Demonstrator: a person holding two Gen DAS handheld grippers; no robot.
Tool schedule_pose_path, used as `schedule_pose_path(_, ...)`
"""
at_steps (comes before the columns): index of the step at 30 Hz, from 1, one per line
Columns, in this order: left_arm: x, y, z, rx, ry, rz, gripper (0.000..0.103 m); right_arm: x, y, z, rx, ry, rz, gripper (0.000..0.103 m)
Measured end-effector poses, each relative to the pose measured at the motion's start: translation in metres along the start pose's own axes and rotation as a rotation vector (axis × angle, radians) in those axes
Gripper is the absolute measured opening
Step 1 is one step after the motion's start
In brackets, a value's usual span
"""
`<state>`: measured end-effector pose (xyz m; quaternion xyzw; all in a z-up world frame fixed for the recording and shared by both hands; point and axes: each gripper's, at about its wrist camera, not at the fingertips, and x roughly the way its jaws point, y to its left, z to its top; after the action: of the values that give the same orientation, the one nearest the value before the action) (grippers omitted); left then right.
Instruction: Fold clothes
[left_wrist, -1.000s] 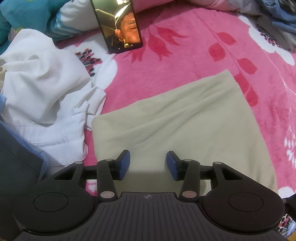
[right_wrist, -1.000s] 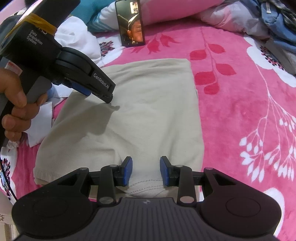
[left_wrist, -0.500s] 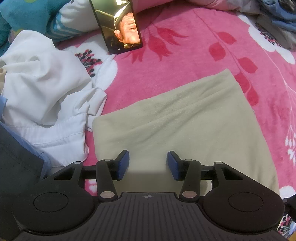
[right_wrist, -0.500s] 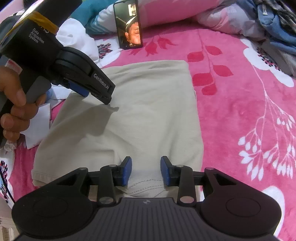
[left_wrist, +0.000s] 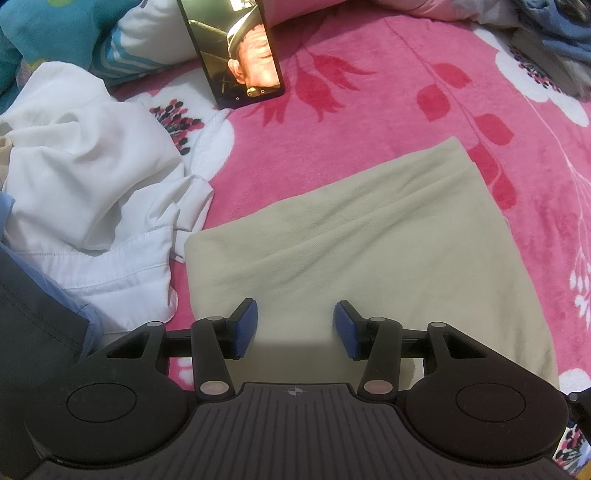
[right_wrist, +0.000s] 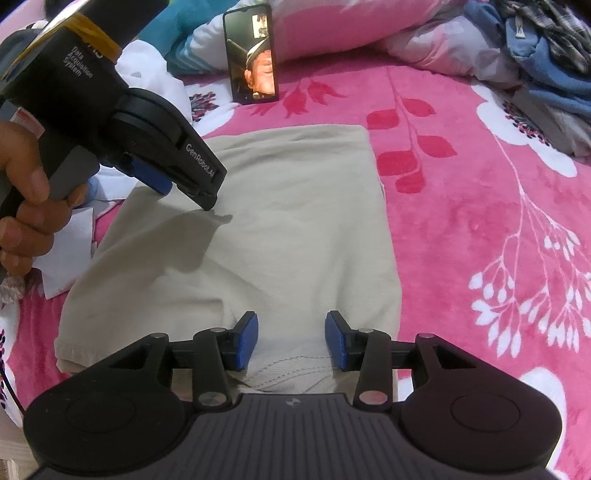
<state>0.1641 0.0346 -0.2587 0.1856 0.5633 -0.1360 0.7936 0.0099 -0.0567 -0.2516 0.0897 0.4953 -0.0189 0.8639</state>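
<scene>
Nearest in the right wrist view, the right gripper (right_wrist: 289, 339) over the near edge of the folded beige garment (right_wrist: 280, 229), blue pads apart and widening, stitched hem below the gap, cloth not pinched. Nearest in the left wrist view, the left gripper (left_wrist: 295, 328) with pads apart too, poised over the same beige garment (left_wrist: 369, 266) near its left corner — nothing pinched between them.

Garment lying flat on the pink floral blanket (right_wrist: 480, 221), folded to a rough rectangle. From the right wrist view, the left gripper (right_wrist: 184, 184) tilted down above the garment's left part, casting a shadow on the cloth, held by a hand (right_wrist: 26, 206) at the left edge.

Just left of the garment, a crumpled white shirt (left_wrist: 85, 192) — one cuff touching the beige corner. Farther back, a phone (left_wrist: 236, 55) propped upright against a pillow (left_wrist: 147, 44), screen lit. At the far right, a heap of blue and checked clothes (right_wrist: 535, 48).
</scene>
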Motion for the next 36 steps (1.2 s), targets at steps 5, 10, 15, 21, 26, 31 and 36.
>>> schedule_pose_path(5, -0.0005, 0.0008, 0.0000, 0.001, 0.000, 0.002, 0.048, -0.0010, 0.0008, -0.0025, -0.003, -0.013, -0.003, 0.044)
schedule_pose_path(10, -0.0007, 0.0004, -0.0003, -0.001, -0.001, 0.003, 0.049, -0.0007, 0.0020, 0.0008, -0.001, 0.002, -0.011, 0.045)
schedule_pose_path(15, -0.0005, -0.0003, -0.0003, 0.002, -0.002, 0.008, 0.049, -0.0007, 0.0026, 0.0018, -0.011, 0.005, -0.016, 0.047)
schedule_pose_path(21, -0.0005, 0.0003, -0.0009, 0.000, -0.003, 0.010, 0.050, -0.0005, -0.0001, 0.0023, 0.007, 0.003, -0.011, 0.059)
schedule_pose_path(26, -0.0005, -0.0004, -0.0010, 0.001, -0.004, 0.014, 0.050, -0.0001, -0.0009, 0.0030, 0.003, 0.005, -0.011, 0.064)
schedule_pose_path(31, -0.0009, -0.0009, -0.0009, 0.000, -0.004, 0.016, 0.050, 0.0004, -0.0015, 0.0035, 0.001, 0.006, -0.010, 0.065)
schedule_pose_path(36, -0.0014, -0.0009, -0.0012, 0.001, -0.005, 0.018, 0.050, -0.0001, -0.0021, 0.0033, 0.014, -0.001, 0.000, 0.067)
